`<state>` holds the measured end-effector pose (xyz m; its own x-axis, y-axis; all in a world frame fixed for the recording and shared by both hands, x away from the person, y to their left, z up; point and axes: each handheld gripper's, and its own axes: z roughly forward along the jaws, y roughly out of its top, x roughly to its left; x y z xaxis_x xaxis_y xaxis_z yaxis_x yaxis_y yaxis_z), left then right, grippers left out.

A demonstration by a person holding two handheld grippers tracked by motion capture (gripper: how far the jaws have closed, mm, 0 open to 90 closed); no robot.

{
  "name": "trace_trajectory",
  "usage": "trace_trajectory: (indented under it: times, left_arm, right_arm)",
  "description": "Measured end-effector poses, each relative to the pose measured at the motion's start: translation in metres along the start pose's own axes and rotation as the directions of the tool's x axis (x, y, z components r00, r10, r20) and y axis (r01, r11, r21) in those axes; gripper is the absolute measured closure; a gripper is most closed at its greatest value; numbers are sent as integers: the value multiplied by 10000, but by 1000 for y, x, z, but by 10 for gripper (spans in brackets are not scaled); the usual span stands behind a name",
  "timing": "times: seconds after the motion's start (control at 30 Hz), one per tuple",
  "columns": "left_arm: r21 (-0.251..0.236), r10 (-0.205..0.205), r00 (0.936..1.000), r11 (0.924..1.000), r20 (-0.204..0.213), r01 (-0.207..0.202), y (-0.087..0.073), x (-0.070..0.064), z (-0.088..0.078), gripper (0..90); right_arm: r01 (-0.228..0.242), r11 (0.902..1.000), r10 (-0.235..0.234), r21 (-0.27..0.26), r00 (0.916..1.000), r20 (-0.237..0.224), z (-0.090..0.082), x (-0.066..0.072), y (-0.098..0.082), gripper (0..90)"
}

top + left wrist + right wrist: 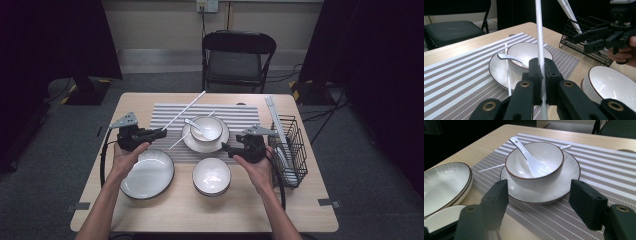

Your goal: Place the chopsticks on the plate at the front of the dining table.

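Chopstick (539, 37) pinched in left gripper (161, 133), angled up over the mat (240, 116). Second chopstick (178, 141) lies on mat, under the saucer (566, 182) (bowl (546, 152) with spoon (531, 162) on it). Right gripper (537, 202) spread, nothing between jaws, facing saucer.

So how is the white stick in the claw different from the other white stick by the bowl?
The held chopstick is clamped in the shut left claw; the other chopstick is in no claw. The held chopstick slants up clear of the striped mat; the other chopstick lies low, running under the saucer. Both are thin, white and straight.
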<state>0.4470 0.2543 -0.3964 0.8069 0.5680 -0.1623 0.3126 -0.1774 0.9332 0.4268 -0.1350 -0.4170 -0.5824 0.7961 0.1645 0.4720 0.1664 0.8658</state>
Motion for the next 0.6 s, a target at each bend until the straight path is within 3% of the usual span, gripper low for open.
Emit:
trace_trajectory:
  times: [0.17,0.3,0.43,0.6]
  left_arm:
    - [-3,186,9998,9998,-93,-186,9,1,0,863]
    - [-57,81,9998,9999,-184,-82,10,6,0,863]
    - [-315,-69,9997,9995,-218,62,15,7,0,863]
    - [-265,174,9995,9995,-274,-181,25,7,3,863]
  right_arm:
    - [-149,9998,148,138,9998,120,3,-6,-9,313]
    - [-196,9995,192,238,9996,202,3,-9,-15,310]
    - [-151,9994,132,315,9981,600,4,-11,-22,313]
    - [-206,9976,152,663,9967,800,6,-16,-26,293]
